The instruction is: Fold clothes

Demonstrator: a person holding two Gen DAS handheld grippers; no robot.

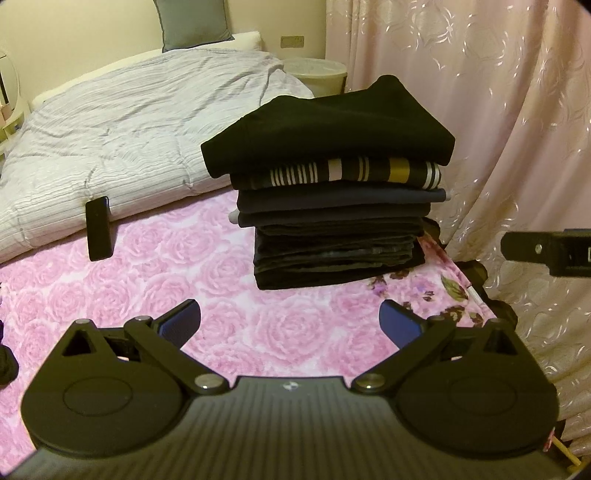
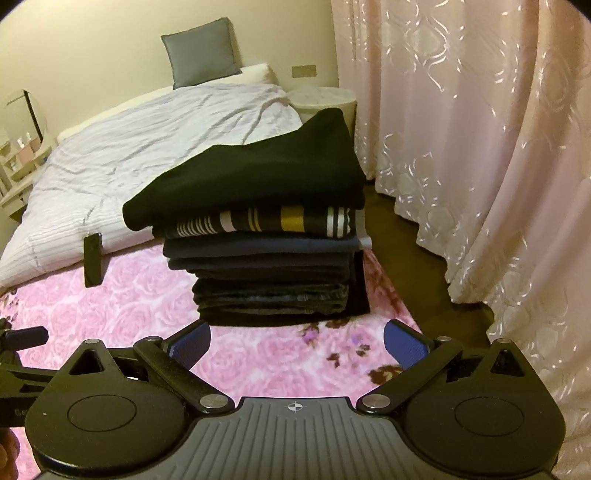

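A tall stack of folded dark clothes [image 1: 332, 206] [image 2: 269, 251] stands on the pink rose blanket [image 1: 184, 266] [image 2: 258, 354] near the bed's right corner. A black garment [image 1: 325, 125] [image 2: 251, 177] lies on top, with a striped one [image 1: 354, 173] [image 2: 266, 221] right under it. My left gripper [image 1: 290, 323] hovers open a short way in front of the stack, nothing between its blue pads. My right gripper [image 2: 297, 343] is open too, close to the foot of the stack and holding nothing. A part of the right tool [image 1: 546, 251] shows at the right edge of the left wrist view.
A black phone-like slab [image 1: 99, 229] [image 2: 92, 260] leans against the white striped duvet [image 1: 122, 125] [image 2: 147, 133]. A grey cushion [image 1: 194, 22] stands at the headboard. Pink curtains [image 1: 480, 129] [image 2: 480, 147] hang to the right, above dark floor [image 2: 413, 266]. A pale round bin [image 1: 317, 75] sits beyond the bed.
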